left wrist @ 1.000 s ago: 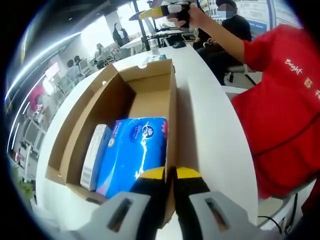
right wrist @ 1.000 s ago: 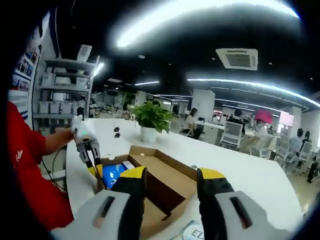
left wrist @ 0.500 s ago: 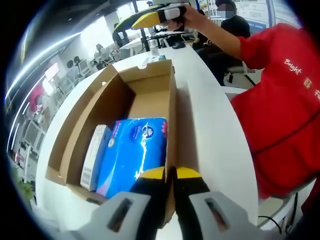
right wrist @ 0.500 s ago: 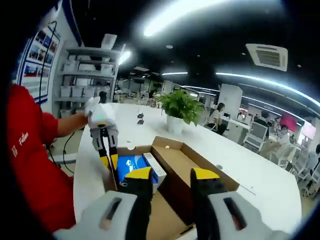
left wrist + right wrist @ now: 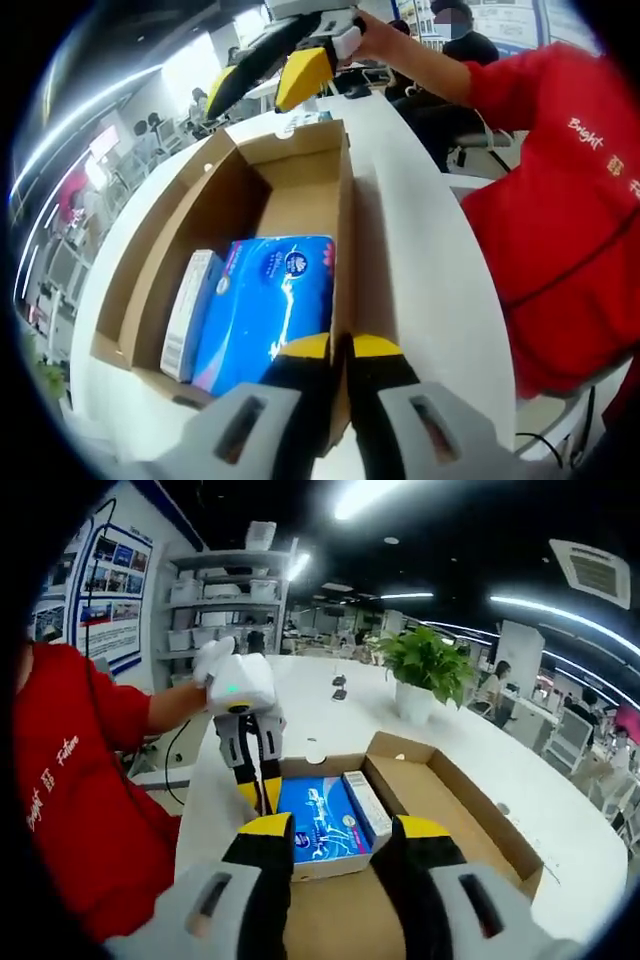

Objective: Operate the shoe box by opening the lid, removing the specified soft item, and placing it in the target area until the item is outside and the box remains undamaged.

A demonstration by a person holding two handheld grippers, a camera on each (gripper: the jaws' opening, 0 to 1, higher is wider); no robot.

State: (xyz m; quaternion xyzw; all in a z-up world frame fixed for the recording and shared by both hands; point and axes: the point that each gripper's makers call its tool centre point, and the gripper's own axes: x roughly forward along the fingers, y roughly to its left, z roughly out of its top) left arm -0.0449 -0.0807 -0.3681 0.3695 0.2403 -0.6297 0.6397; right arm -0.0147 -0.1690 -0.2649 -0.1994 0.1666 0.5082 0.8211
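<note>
The left gripper (image 5: 340, 350) has its jaws closed on the near wall of the open box (image 5: 345, 215), one yellow tip inside and one outside the cardboard; in the right gripper view the same gripper (image 5: 258, 792) stands upright over that wall, held by a hand (image 5: 212, 660) from a red sleeve (image 5: 95, 715). Just ahead of the left jaws, on the inner side, the blue soft pack (image 5: 268, 305) lies flat on the box floor, with a white carton (image 5: 190, 310) touching its far side. The right gripper (image 5: 345, 830) hovers with its jaws apart and holding nothing; between its tips lie the pack (image 5: 318, 818) and the carton (image 5: 366, 806) at one end of the box (image 5: 470, 800). In the left gripper view it (image 5: 270, 70) hangs above the box's far end, well beyond the left jaws. The box sits on a white table (image 5: 420, 270); a potted plant (image 5: 428, 670) stands well beyond the right jaws.
</note>
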